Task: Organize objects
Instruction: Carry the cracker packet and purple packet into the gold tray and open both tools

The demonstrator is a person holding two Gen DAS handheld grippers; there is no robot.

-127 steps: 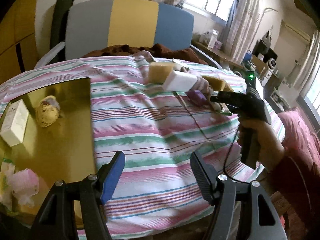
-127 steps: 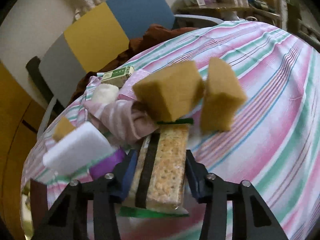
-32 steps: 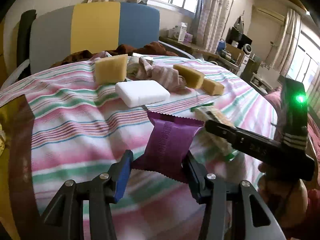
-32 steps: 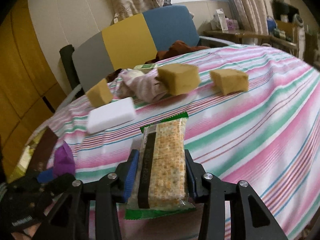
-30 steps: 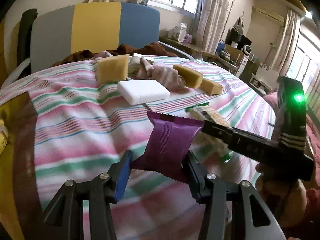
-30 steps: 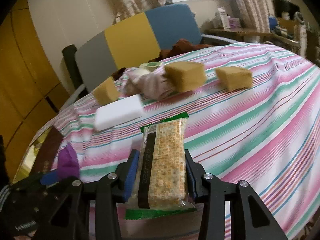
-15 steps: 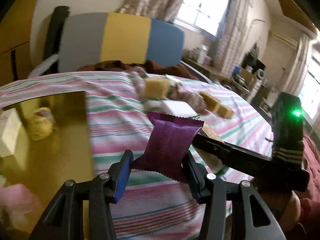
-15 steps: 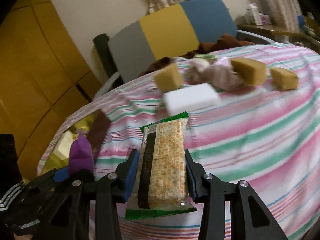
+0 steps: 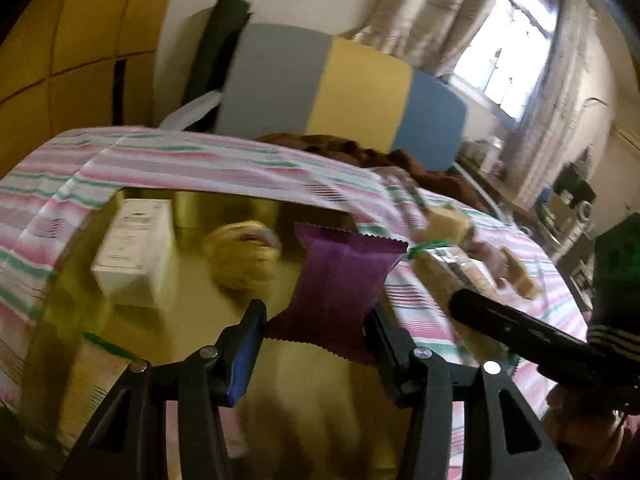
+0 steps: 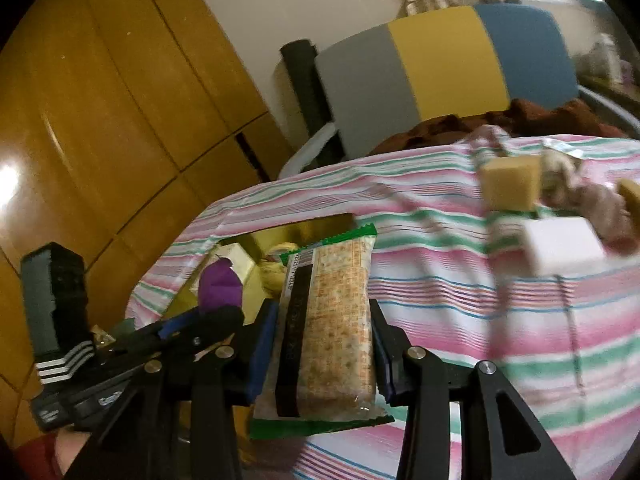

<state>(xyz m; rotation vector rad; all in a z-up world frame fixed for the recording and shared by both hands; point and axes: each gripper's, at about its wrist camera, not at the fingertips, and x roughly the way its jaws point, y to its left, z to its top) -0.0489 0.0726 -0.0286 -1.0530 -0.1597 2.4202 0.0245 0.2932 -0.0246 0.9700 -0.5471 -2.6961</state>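
Note:
My left gripper is shut on a purple snack packet, held above the near right part of a gold tray. In the tray lie a white box and a yellowish round wrapped item. My right gripper is shut on a long cracker packet with green ends, just right of the tray. The left gripper with its purple packet shows close on the left in the right wrist view. The right gripper's finger and cracker packet show at right in the left wrist view.
The striped tablecloth carries a yellow sponge, a white block and a crumpled cloth at the far right. A grey, yellow and blue chair back stands behind the table. Yellow cabinet doors fill the left.
Both grippers have swung left across the table with their packets still held. The gold tray has come from the left edge of view to lie under the left gripper.

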